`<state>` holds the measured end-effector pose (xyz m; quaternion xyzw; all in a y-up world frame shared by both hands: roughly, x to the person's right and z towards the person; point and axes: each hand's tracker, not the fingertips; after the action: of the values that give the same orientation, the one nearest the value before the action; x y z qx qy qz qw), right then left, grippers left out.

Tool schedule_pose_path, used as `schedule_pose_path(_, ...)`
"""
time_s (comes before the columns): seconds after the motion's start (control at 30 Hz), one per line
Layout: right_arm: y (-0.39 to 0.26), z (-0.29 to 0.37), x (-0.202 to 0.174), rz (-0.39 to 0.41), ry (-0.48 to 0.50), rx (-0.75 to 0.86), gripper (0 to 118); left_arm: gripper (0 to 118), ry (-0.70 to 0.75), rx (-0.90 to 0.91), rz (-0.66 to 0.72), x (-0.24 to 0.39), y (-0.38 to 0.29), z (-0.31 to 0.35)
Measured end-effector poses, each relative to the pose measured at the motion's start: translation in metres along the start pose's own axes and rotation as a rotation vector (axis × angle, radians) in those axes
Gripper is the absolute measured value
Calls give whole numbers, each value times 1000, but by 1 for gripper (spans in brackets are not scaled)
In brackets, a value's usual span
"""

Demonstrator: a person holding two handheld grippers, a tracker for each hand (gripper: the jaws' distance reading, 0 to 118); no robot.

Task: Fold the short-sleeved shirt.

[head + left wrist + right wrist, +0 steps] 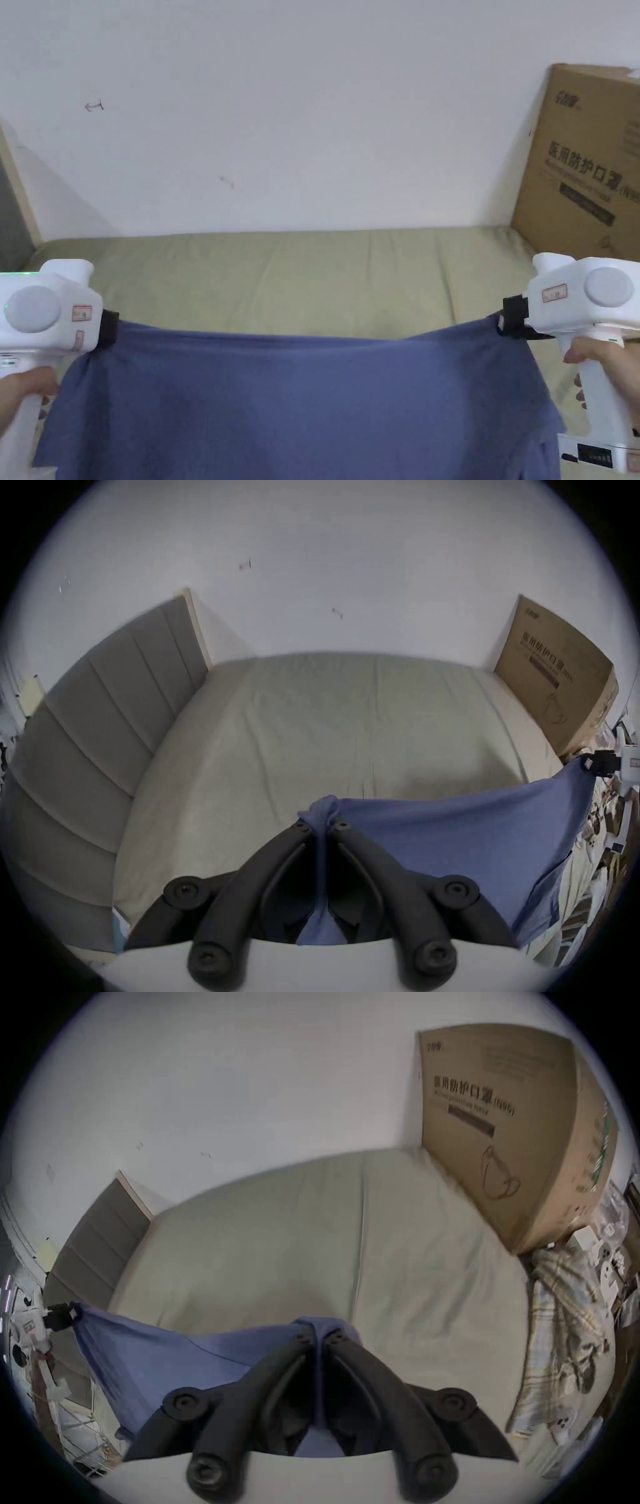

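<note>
My left gripper is clenched on a bunched corner of the blue short-sleeved shirt, with cloth pinched between both jaws and trailing back through them; in the head view it sits at the near left, just where the shirt's top edge begins. My right gripper is likewise closed on the opposite corner, fabric squeezed between its jaws, at the near right. Between the two, the shirt hangs stretched as a wide sheet, its top edge sagging a little in the middle, the rest dropping toward me and out of sight below; it is held in the air on the near side of the bed, not laid on it. Beyond lies the pale green bed surface, bare and fairly smooth; a cardboard box stands at the far right against the wall, and a padded headboard at the left. As I judge it, no fold is made yet; the shirt is only spread, so laying it flat and all the folding remain.
</note>
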<state>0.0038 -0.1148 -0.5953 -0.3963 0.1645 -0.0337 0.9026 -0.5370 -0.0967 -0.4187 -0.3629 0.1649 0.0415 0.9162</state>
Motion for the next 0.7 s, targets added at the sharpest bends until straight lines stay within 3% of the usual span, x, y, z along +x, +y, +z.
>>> schedule_pose_path(0.33, 75, 128, -29, -53, -41, 227, 4, 4, 53, 224, 9, 7, 99, 97)
schedule_pose_path(0.4, 98, 146, -38, -21, -62, 282, 4, 4, 79, 270, -11, 10, 124, 111)
schedule_pose_path(0.53, 150, 176, -52, -56, -44, 352, 4, 4, 113, 363, 1, 16, 176, 138)
schedule_pose_path(0.63, 193, 191, -63, -33, -65, 391, 4, 4, 141, 425, -22, 17, 213, 151)
schedule_pose_path(0.7, 217, 200, -68, -63, -63, 446, 4, 4, 137, 476, 33, 15, 238, 159)
